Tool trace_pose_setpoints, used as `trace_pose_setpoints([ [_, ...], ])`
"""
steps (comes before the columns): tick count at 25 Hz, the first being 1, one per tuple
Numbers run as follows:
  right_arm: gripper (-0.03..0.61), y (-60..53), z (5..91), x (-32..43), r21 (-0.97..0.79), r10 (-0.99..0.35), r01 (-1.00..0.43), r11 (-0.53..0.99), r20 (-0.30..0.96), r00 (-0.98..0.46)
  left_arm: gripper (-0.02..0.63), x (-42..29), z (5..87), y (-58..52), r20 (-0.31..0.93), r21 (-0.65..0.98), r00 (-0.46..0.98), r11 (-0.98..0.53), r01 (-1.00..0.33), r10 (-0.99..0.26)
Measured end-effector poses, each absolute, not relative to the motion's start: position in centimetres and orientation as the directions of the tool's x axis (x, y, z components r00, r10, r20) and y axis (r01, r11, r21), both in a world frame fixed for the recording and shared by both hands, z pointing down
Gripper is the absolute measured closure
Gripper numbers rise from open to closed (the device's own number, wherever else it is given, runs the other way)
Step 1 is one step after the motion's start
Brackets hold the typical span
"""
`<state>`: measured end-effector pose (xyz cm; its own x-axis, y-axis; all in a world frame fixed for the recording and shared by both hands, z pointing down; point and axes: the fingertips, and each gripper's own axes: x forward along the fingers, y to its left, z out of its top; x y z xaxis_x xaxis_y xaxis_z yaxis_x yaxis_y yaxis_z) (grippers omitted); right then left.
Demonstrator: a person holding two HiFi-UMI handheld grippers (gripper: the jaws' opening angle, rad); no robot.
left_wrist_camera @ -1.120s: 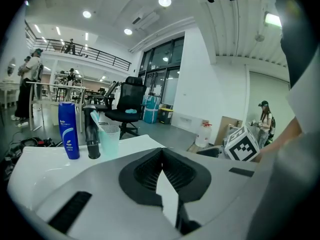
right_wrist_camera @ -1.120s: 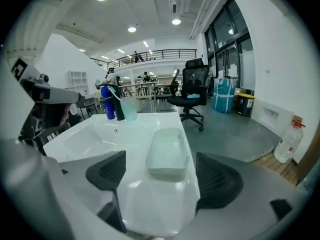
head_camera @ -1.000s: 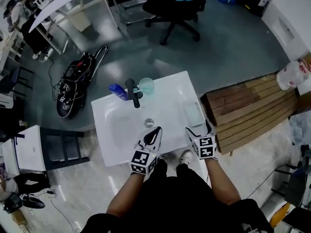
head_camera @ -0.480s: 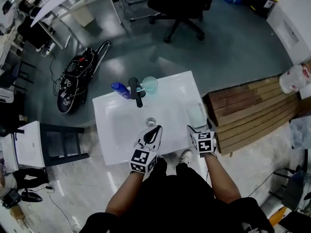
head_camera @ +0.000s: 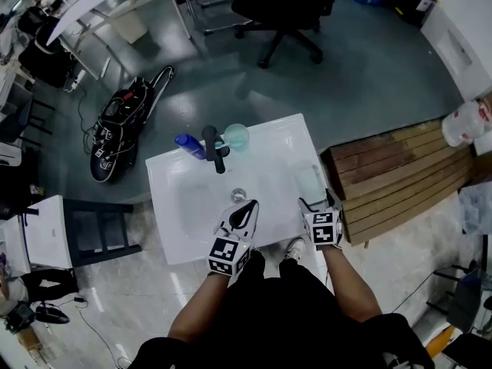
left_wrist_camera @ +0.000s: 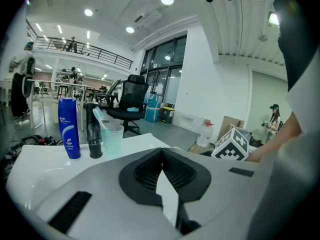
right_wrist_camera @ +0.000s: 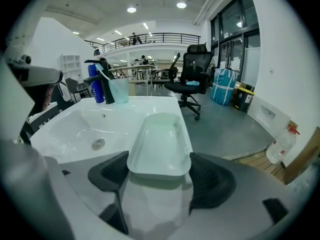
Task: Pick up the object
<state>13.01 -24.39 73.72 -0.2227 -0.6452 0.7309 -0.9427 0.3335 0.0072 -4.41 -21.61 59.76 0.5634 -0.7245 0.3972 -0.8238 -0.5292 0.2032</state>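
A pale green, oblong soap tray [head_camera: 309, 181] lies on the right ledge of a white sink [head_camera: 184, 198]. My right gripper [head_camera: 315, 203] is at the tray's near end. In the right gripper view the tray [right_wrist_camera: 160, 141] has its near end between the wide jaws of the right gripper [right_wrist_camera: 159, 171]. The jaws are closing, and the pads stand close at either corner without a clear squeeze. My left gripper [head_camera: 244, 210] hovers over the sink's front part, left of the tray. In its own view the left gripper [left_wrist_camera: 162, 156] is shut and holds nothing.
At the sink's back stand a black faucet [head_camera: 214, 148], a blue bottle [head_camera: 187, 144] and a clear cup [head_camera: 235, 136] with a toothbrush. A wooden pallet [head_camera: 400, 171] lies to the right, a black bag [head_camera: 123, 125] on the floor to the left, and an office chair [head_camera: 280, 6] beyond.
Both grippers stay about where they were. Only the head view has shifted slightly.
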Motion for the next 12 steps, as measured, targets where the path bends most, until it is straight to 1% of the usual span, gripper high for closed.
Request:
trace_pose_setpoints([
  [5,0.189,-24.4,73.4,13.1,0.002,-0.66,-0.944,0.33,0.716,-0.229,0.6,-4.2,59.7,-21.7,0.395,0.204,0.567,-0.532,-0.822,-0.723],
  [12,0.189,-24.9,71.4,13.4,-0.018,-0.711,-0.948,0.318,0.657,-0.25,0.6,-3.9,59.7,-21.8,0.397,0.202,0.566,-0.533,-0.822,-0.723],
])
